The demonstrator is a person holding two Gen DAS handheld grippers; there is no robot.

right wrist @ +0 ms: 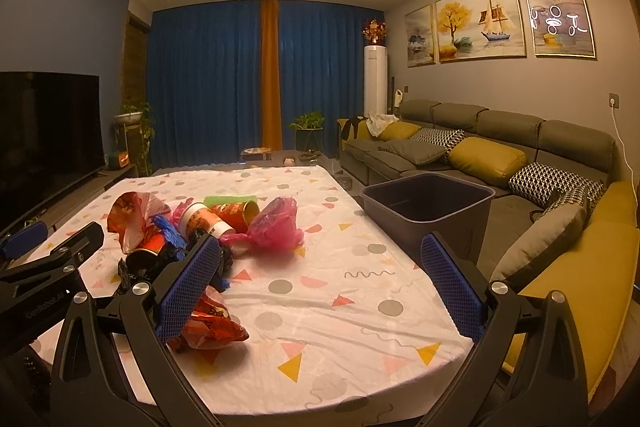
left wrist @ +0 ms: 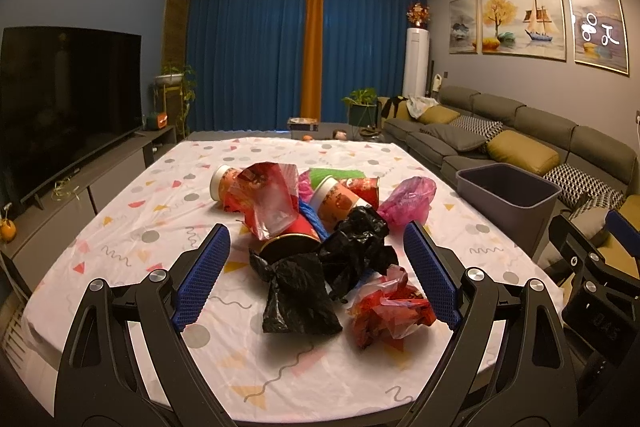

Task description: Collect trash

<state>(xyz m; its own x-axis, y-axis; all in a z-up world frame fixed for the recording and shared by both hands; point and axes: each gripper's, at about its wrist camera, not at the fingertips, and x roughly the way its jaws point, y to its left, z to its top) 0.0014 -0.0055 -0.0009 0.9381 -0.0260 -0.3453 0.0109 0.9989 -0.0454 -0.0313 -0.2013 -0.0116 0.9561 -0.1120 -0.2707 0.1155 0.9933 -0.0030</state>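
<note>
A pile of trash lies mid-table: black plastic bags (left wrist: 304, 291), a crumpled red wrapper (left wrist: 390, 311), a pink bag (left wrist: 408, 203), paper cups (left wrist: 340, 197) and a red-clear bag (left wrist: 264, 199). My left gripper (left wrist: 316, 263) is open and empty, its jaws on either side of the black bags, above the table. My right gripper (right wrist: 320, 279) is open and empty over bare tablecloth, to the right of the pile; the red wrapper (right wrist: 212, 327) lies by its left finger. The pink bag (right wrist: 276, 227) lies ahead of it. A grey bin (right wrist: 428, 203) stands off the table's right edge.
The table has a patterned white cloth (right wrist: 340, 307). The bin also shows in the left wrist view (left wrist: 508, 191). A grey sofa with cushions (right wrist: 480, 155) runs along the right. A TV (left wrist: 68, 99) on a low cabinet stands at the left.
</note>
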